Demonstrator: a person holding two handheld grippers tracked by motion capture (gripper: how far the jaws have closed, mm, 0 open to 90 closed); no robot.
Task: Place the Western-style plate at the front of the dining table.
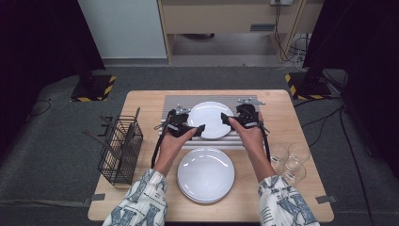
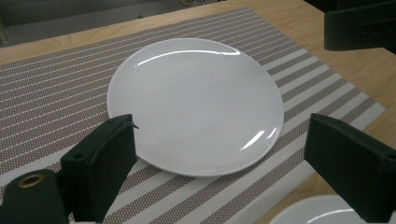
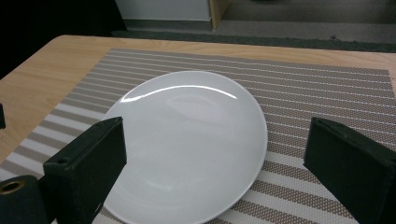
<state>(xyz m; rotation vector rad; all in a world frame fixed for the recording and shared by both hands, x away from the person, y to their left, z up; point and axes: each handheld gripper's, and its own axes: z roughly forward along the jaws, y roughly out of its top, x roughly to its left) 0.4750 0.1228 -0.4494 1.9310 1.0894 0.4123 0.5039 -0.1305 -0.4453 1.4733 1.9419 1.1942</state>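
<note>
A white plate [image 1: 210,118] lies flat on a striped placemat [image 1: 176,101] at the back middle of the wooden table. My left gripper [image 1: 201,129] hovers at the plate's near left edge, my right gripper [image 1: 225,119] at its right edge, both pointing inward. In the left gripper view the plate [image 2: 196,105] lies ahead of the left gripper [image 2: 224,161], whose black jaws stand wide apart with nothing pressed between them. The right gripper [image 3: 215,165] also stands open above the plate [image 3: 187,144]. Neither touches the plate.
A stack of white plates [image 1: 205,174] sits at the table's near middle. A black wire basket [image 1: 120,150] stands at the left edge. Three clear glasses [image 1: 289,162] cluster at the right. The other gripper [image 2: 359,28] shows at the top right of the left gripper view.
</note>
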